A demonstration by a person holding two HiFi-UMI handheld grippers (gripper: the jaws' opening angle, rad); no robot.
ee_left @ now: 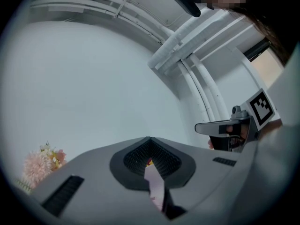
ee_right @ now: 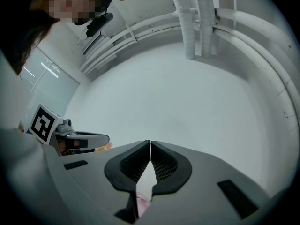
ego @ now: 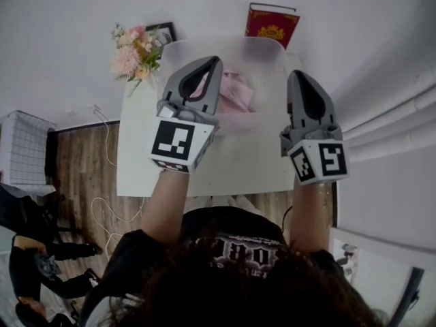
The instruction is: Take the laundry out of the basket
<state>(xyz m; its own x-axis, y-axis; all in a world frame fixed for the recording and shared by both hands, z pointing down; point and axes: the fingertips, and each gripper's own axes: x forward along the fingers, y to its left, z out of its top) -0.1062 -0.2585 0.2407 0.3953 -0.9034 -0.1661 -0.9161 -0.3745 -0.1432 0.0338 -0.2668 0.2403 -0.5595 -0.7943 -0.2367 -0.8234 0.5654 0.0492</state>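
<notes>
Pink laundry [ego: 238, 95] lies in the translucent basket [ego: 272, 56] at the frame's upper centre, on the white surface [ego: 231, 162]; we hold the left tongs [ego: 212, 63] and the right tongs [ego: 300, 77] pressed together, empty.

1. The white desk [ego: 231, 165] stands against the wall on a wooden floor [ego: 82, 162].
2. A translucent basket [ego: 272, 63] with pink laundry [ego: 240, 92] inside stands on its far half.
3. Flowers [ego: 135, 53] are at the far left corner, with a small frame [ego: 163, 30] just beside them.
4. A red book [ego: 271, 23] stands behind the basket.
</notes>
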